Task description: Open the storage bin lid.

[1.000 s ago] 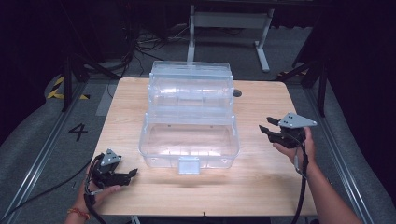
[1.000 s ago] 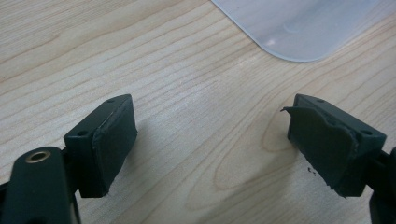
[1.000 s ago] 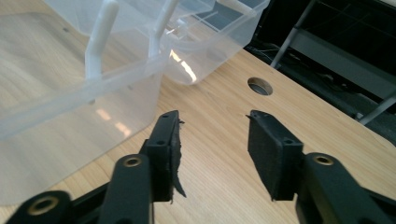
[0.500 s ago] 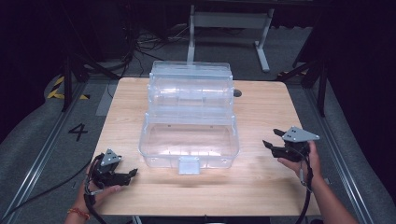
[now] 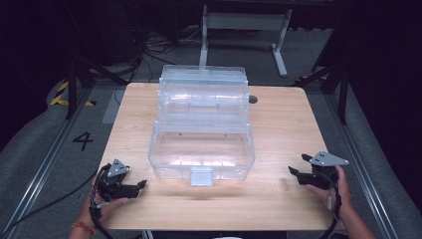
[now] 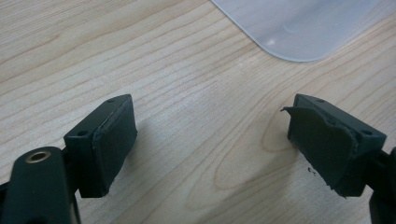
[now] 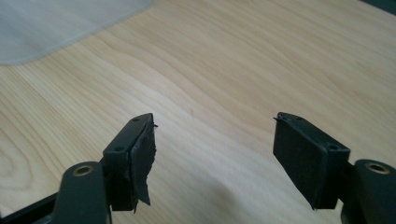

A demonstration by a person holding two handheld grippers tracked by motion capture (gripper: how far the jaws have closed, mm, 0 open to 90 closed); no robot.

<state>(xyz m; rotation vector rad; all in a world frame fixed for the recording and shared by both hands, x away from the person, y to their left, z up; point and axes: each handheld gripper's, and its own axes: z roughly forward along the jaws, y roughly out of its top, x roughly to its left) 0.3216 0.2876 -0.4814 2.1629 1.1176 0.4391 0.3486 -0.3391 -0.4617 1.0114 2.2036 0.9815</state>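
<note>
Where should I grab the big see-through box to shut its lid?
Probably the lid's top edge. The clear box stands open, its lid tilted up at the far side, so a tool coming from the side could pinch that thin rim and swing it forward. Both the left tool and right tool are open, apart from it.

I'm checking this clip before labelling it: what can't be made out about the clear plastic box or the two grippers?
- Clear plastic box, high view: see-through walls blur together, so contents cannot be told.
- Its small front latch: too small to tell whether fastened.
- Both gripper views: frame edge cuts the box to one corner.
- Right gripper, high view: jaws too small.
</note>
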